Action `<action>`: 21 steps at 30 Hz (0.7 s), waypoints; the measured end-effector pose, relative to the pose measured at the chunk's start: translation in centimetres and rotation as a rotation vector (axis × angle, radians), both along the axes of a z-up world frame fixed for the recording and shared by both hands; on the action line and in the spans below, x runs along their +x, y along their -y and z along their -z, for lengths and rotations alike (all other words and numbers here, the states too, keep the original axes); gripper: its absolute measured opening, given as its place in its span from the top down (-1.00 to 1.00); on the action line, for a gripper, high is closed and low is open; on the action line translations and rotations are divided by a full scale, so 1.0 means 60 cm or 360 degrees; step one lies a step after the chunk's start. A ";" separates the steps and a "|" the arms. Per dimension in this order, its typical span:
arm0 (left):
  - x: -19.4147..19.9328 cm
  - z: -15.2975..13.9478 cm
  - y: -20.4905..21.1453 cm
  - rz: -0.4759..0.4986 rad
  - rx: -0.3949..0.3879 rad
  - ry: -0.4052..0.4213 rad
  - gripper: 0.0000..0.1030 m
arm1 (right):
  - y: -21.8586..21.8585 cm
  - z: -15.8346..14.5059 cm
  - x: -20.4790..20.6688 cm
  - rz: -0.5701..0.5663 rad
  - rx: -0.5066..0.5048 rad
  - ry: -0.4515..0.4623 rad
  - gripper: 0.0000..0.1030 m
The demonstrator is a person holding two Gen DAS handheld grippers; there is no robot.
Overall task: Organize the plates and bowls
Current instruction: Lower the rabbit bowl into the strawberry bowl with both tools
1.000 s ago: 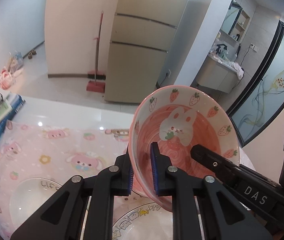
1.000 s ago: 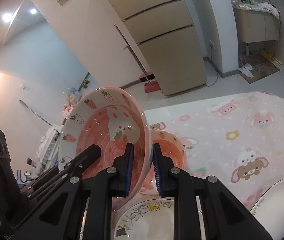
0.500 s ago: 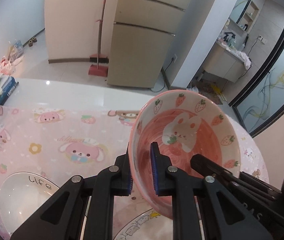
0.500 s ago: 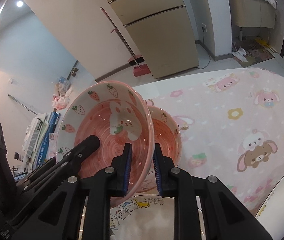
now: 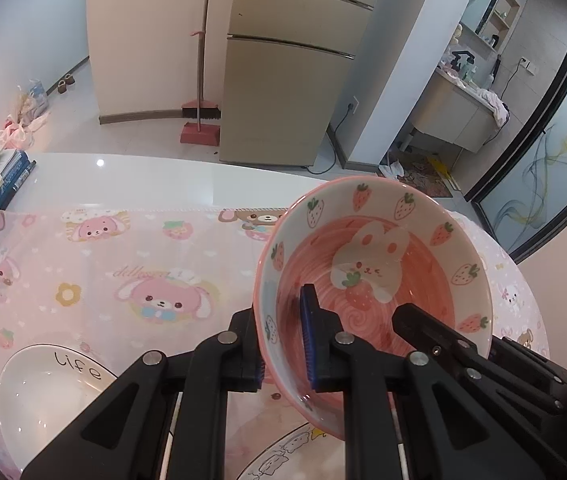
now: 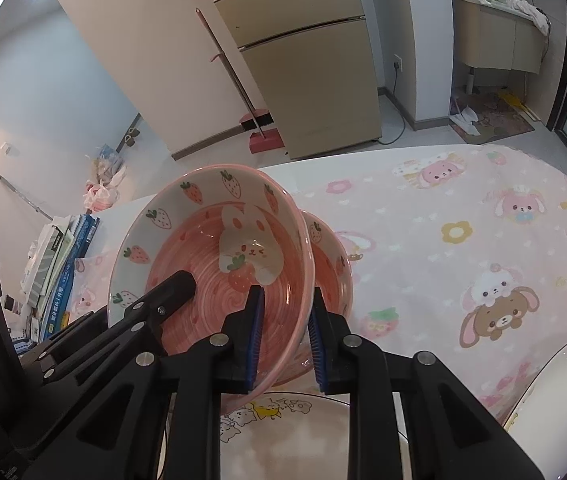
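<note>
Since the earlier frames I had brought the strawberry bowl down and forward, so that more of the pink tablecloth showed beneath it and the second pink bowl sat just behind it in the right wrist view. I carried it with both tools at once, which I judge was to keep a wide, slick ceramic dish from swinging on a single rim pinch.

My left gripper was clamped on the near-left part of the rim, one blue pad inside the bowl and the other finger outside the wall. My right gripper straddled the opposite side of the rim in the same manner, though its outer pad seemed to stand slightly off the wall, so I cannot tell whether it was truly clenched or only bracketing. In each view the other tool's black finger reached across into the bowl.

I held the bowl tilted, its mouth facing the cameras, above the cartoon-printed plate at the table's near edge. A white plate lettered "life" lay off to the left. My guess is that the tilt suited nesting this bowl into its twin, with the lower edge leading in first.
</note>
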State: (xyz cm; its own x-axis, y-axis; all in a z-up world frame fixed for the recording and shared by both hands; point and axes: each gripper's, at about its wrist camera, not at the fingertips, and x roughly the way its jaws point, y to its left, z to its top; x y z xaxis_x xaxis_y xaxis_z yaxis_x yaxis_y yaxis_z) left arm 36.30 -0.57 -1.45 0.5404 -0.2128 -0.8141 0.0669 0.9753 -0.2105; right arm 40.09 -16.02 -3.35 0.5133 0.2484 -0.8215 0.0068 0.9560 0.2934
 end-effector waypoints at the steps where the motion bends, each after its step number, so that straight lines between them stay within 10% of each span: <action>1: 0.001 0.000 0.001 -0.0005 0.0007 0.0000 0.74 | 0.002 0.003 0.002 -0.0002 0.0021 -0.0020 0.53; 21: 0.009 0.002 0.012 -0.0003 0.0003 -0.0073 0.62 | 0.019 0.022 0.017 -0.0020 0.0118 -0.0103 0.43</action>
